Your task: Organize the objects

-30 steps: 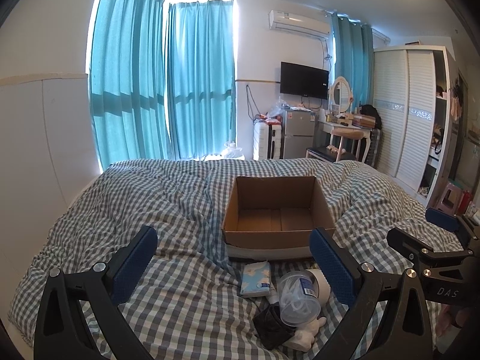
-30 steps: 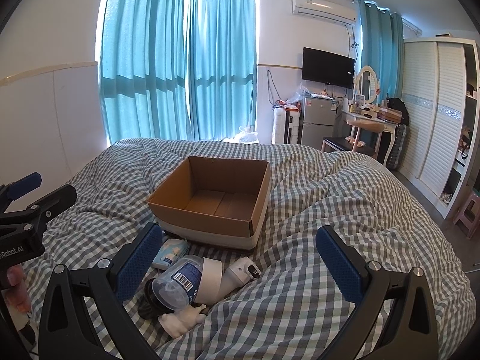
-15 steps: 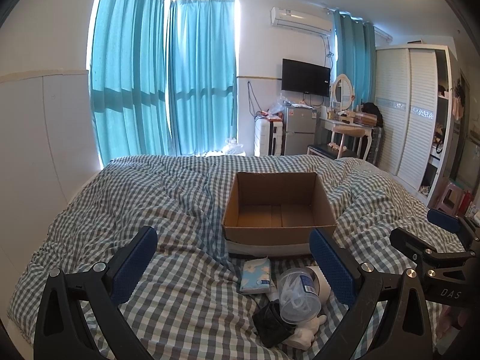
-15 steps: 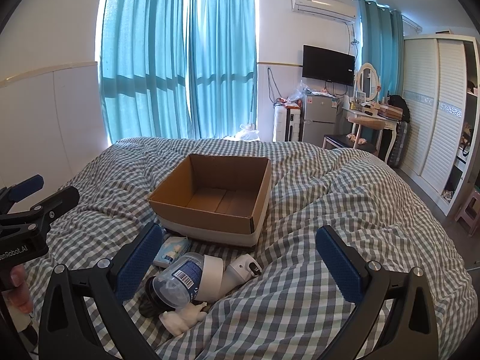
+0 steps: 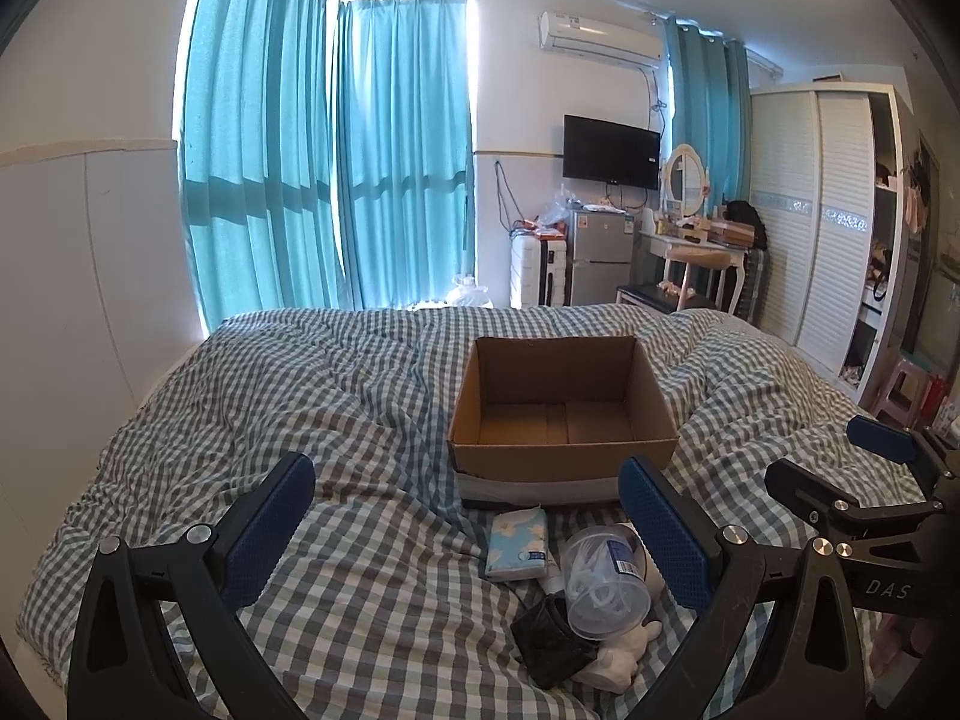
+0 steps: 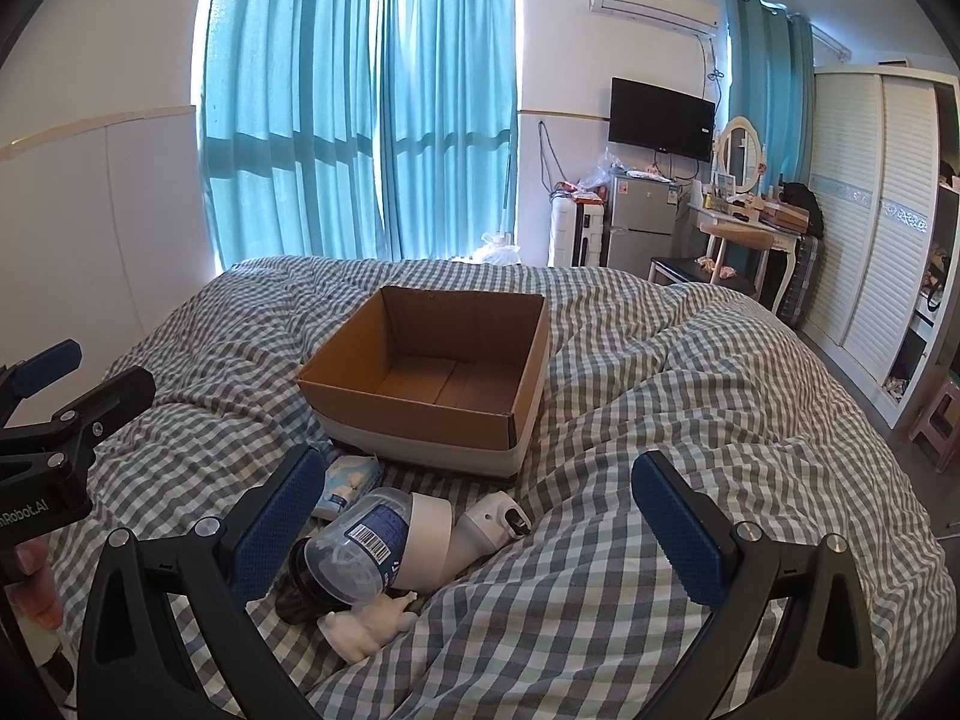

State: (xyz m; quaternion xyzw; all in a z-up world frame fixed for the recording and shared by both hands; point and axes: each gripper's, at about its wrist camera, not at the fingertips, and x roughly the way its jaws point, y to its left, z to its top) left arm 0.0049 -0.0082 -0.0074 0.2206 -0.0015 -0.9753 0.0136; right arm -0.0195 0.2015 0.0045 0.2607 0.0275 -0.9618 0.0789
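From the left wrist view, the left tongs (image 5: 465,531) are hanging level above the checkered bed (image 5: 336,420), their blue-padded fingers (image 5: 270,525) spread wide apart and gripping nothing. Between and beyond them the open cardboard box (image 5: 561,414) is sitting upright on the bedding with nothing visible inside it. Just in front of the box a small heap is lying: a tissue pack (image 5: 519,543) flat on the cover, a clear plastic jar (image 5: 603,588) on its side with its mouth toward the camera, a black pouch (image 5: 549,639) touching the jar's near side, and a white figurine (image 5: 618,657) at the near edge. The right tongs (image 5: 840,468) are showing at the right edge, well above the bed.

From the right wrist view, the right tongs (image 6: 480,516) are also hovering over the bed (image 6: 660,420), jaws standing fully apart and empty. The box (image 6: 432,372) is lying ahead and slightly left. Near the left finger (image 6: 279,516) the jar (image 6: 360,546) is resting against a roll of white tape (image 6: 429,534), with a white dispenser-like device (image 6: 489,525) just beside it, the tissue pack (image 6: 351,474) behind, and the figurine (image 6: 366,624) nearest. The left tongs (image 6: 72,372) are reaching in from the left edge, a hand (image 6: 30,582) partly visible beneath them.
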